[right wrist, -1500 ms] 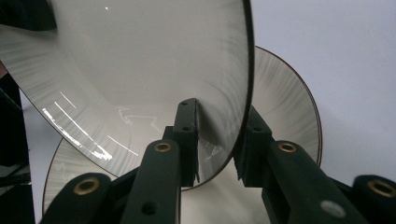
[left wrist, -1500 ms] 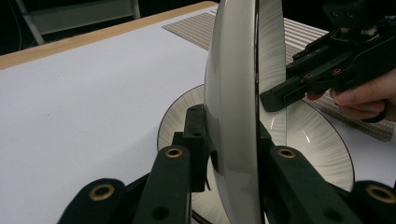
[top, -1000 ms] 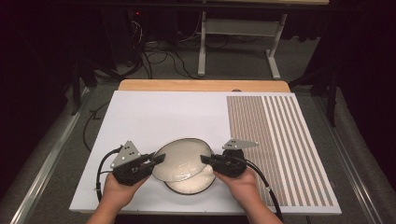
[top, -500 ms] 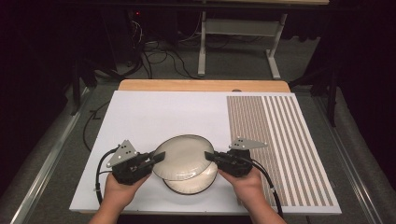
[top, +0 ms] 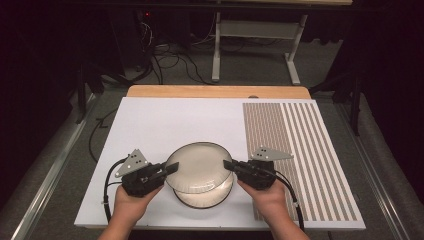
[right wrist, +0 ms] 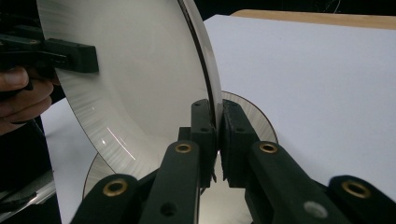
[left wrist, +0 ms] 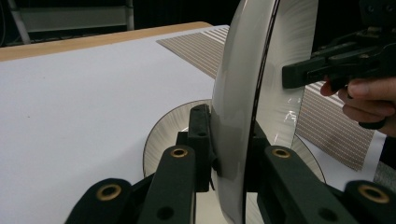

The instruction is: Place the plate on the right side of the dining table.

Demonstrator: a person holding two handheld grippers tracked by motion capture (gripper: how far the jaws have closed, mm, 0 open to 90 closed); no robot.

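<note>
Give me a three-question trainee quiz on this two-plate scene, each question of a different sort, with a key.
1. True or false: the left gripper is shut on the rim of the upper plate.
2. Multiple choice: where is the lower plate? A, on the white table sheet beneath the lifted plate; B, on the striped mat; C, held in the right gripper.
3. Fill in: the right gripper grips the upper plate by its ____.

Key: 1 true. 2 A. 3 rim; its jaws are clamped on the edge opposite the left gripper.
</note>
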